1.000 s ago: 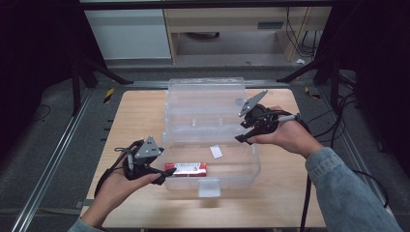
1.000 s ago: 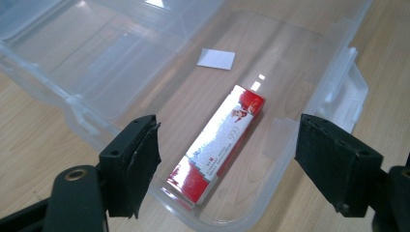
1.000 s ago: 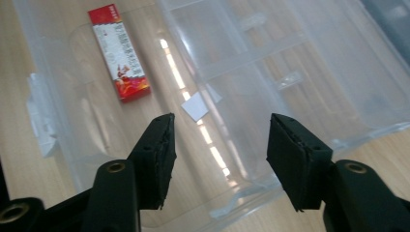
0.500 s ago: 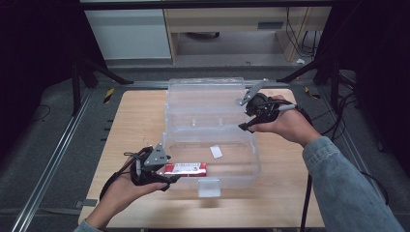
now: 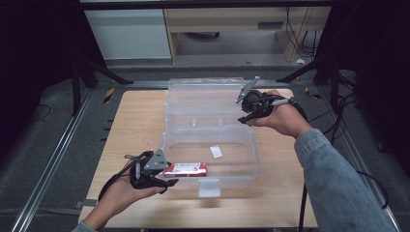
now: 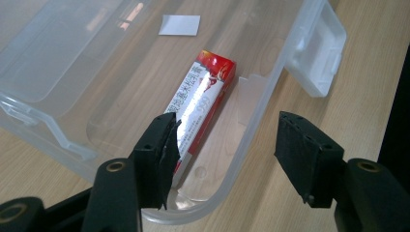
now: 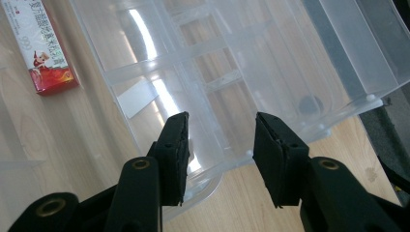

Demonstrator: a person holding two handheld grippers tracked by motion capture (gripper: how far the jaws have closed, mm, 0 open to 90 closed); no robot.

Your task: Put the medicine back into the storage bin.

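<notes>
A clear plastic box (image 5: 255, 162) lies open on the wooden table, its lid (image 5: 203, 99) folded back on the far side. A red and white carton (image 5: 186, 169) lies inside, at the front left. My left gripper (image 5: 167, 176) straddles the box's front left wall (image 6: 251, 125): one pad inside beside the carton (image 6: 203, 101), the other outside. Its jaws have just been closing, and a gap shows on both sides of the wall. My right gripper (image 5: 243, 115) is at the lid's right edge. Its jaws (image 7: 220, 145) have just been closing over the lid's rim without pressing it.
A small white slip (image 5: 216, 152) lies on the box's floor, and a latch tab (image 5: 209, 187) sticks out at the front. Bare wood (image 5: 135, 125) lies left of the box. Metal rails run along both sides of the table, and cables trail from each gripper.
My right hand has moved away from me along the lid's right edge, and its jaws have narrowed. The left gripper has stayed at the front left corner with its jaws drawing closer.
</notes>
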